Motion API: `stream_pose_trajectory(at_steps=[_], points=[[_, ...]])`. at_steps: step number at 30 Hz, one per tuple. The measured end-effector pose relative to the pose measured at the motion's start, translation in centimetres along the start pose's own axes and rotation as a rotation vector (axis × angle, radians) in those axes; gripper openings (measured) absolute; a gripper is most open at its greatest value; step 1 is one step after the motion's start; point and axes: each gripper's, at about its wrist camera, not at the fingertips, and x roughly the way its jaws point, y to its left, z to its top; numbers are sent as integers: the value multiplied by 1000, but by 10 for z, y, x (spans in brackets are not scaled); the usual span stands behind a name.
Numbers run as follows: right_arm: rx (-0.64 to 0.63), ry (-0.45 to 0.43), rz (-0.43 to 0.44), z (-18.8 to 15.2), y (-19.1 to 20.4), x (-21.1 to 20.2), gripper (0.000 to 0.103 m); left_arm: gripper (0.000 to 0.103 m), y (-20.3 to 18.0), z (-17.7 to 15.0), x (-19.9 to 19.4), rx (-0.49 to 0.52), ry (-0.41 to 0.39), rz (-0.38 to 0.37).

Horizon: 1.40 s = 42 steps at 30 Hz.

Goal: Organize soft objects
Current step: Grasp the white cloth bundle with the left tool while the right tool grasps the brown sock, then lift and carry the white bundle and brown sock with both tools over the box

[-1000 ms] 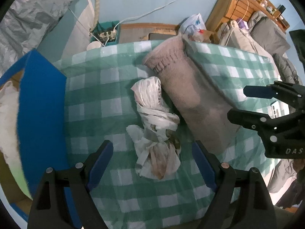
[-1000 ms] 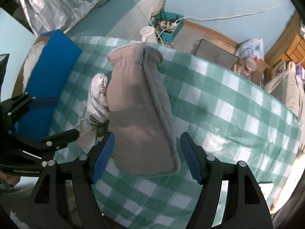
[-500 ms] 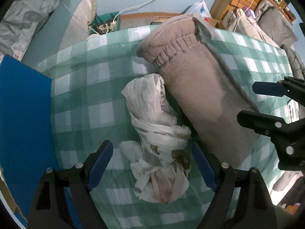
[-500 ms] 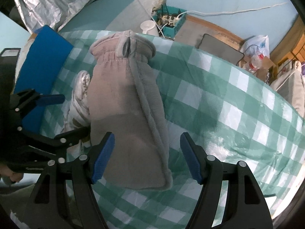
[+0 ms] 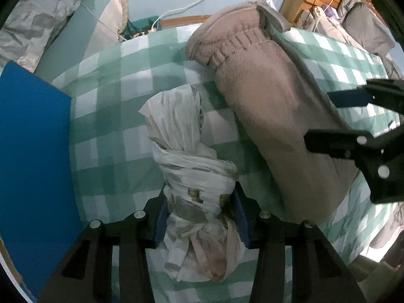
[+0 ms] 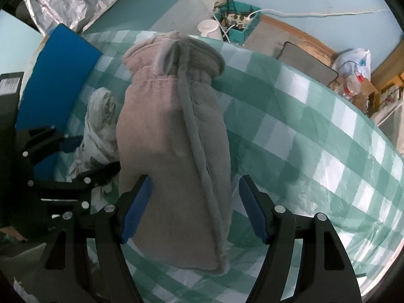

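Nothing looks sorted yet: the left gripper (image 5: 200,217) is closing around the knotted plastic bag (image 5: 192,166), and the right gripper (image 6: 194,207), spread, straddles the fleece pouch (image 6: 174,136).

- Green-and-white checked tablecloth (image 6: 315,131): covers the table.
- Blue board (image 5: 32,156): at the cloth's left edge.
- Teal box of power strips (image 6: 238,22): on the floor beyond the cloth's far edge.
- White plastic bag (image 6: 354,59): floor, beyond the cloth's right side.
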Motion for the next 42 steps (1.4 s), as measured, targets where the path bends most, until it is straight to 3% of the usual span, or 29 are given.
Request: stream_pose_trajectory(at_steps=[12,20,28,31,42], points=[[-26,23,-68,8,22,16,73,46,22,-24,-19,-94,-6,-10],[-34,46,-167,8,38,23,71,46,36,-40,-26,-140,-15,-20],[-79,40,-200,5,63,21,21,46,48,-46,-34,-148,-21,-36],[-76,34,-198,2,68,17,15,46,51,-46,-41,-144,-32,-47],[-28,-45,-176,-16,85,-12,13,46,58,-60,-73,-100,-91,-56]])
